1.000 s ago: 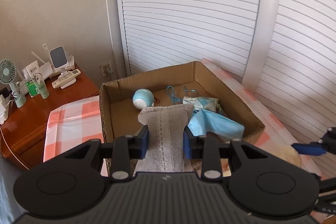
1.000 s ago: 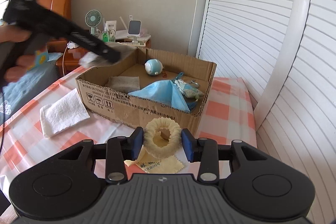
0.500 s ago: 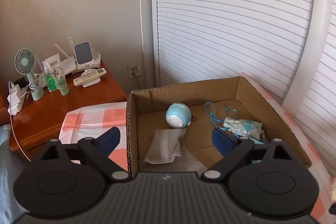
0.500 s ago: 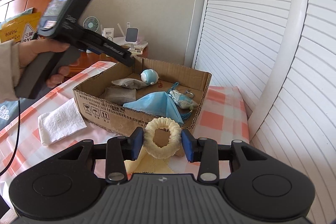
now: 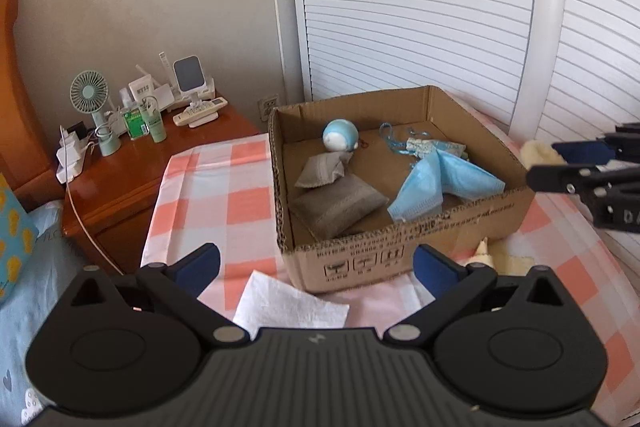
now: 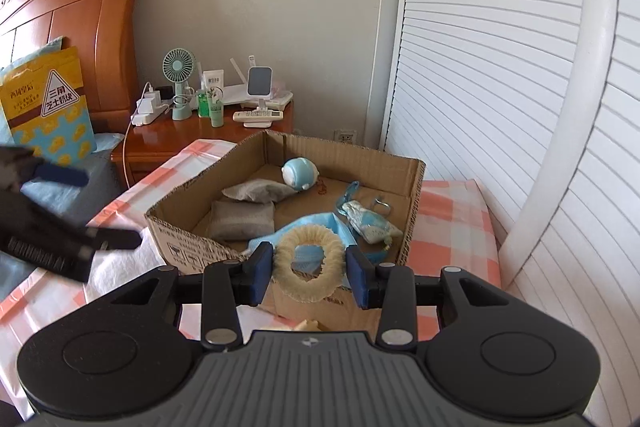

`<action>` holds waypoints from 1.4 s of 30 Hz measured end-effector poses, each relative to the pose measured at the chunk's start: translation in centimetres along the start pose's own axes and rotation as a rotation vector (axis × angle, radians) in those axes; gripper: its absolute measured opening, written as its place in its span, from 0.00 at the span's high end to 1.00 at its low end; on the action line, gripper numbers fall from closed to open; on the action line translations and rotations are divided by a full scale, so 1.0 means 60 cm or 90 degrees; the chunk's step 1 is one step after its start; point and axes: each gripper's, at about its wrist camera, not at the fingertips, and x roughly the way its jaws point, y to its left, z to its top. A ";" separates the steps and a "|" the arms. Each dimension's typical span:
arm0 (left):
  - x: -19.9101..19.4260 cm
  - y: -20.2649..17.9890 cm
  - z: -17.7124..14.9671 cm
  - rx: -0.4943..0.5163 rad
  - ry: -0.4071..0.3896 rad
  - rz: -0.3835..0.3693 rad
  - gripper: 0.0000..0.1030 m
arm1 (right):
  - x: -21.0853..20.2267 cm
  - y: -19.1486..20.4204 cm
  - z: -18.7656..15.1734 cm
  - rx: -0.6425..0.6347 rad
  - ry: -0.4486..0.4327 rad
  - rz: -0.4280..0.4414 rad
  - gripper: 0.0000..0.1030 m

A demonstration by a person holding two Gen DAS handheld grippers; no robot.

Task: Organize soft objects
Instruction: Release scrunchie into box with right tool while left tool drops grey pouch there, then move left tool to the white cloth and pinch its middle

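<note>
Grey cloth [image 5: 324, 167] now in box [image 5: 404, 255], left gripper [image 5: 316, 267] newly wide, empty.

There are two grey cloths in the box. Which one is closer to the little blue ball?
The smaller grey cloth, lying right beside the blue ball. The bigger grey cloth lies nearer the box's front wall.

Left claw [image 6: 60, 203] blurred, cut by the frame edge; yellow cloth [image 5: 500, 259] (beside the box [image 5: 400, 259]) mostly hidden.

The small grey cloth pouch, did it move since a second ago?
Yes. The small grey cloth pouch went from the left tongs, which have just been opening, down into the brown cardboard box.
</note>
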 end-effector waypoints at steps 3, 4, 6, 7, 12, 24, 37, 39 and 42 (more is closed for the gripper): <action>-0.019 0.000 -0.021 -0.017 0.010 -0.003 0.01 | 0.007 0.009 0.009 0.001 0.002 0.006 0.57; -0.024 0.000 -0.025 -0.023 0.011 -0.001 0.01 | 0.010 0.013 0.012 0.001 0.005 0.009 0.57; -0.033 0.003 -0.034 -0.033 0.014 -0.002 0.01 | 0.014 0.019 0.015 -0.001 0.007 0.013 0.57; -0.037 0.003 -0.036 -0.037 0.015 -0.002 0.01 | 0.017 0.023 0.018 -0.005 0.009 0.014 0.57; -0.056 0.003 -0.051 -0.037 0.011 0.015 0.01 | 0.049 0.035 0.047 -0.014 0.016 0.018 0.57; -0.091 0.018 -0.105 -0.039 0.029 0.043 0.01 | 0.189 0.015 0.156 0.032 0.045 -0.010 0.45; -0.103 0.058 -0.125 -0.079 0.035 0.065 0.01 | 0.146 0.017 0.109 0.033 0.052 -0.047 0.00; -0.100 0.057 -0.126 -0.077 0.038 0.061 0.01 | 0.127 0.017 0.099 0.038 0.047 -0.043 0.00; -0.098 0.052 -0.128 -0.075 0.041 0.056 0.01 | 0.099 0.018 0.081 0.043 0.039 -0.053 0.00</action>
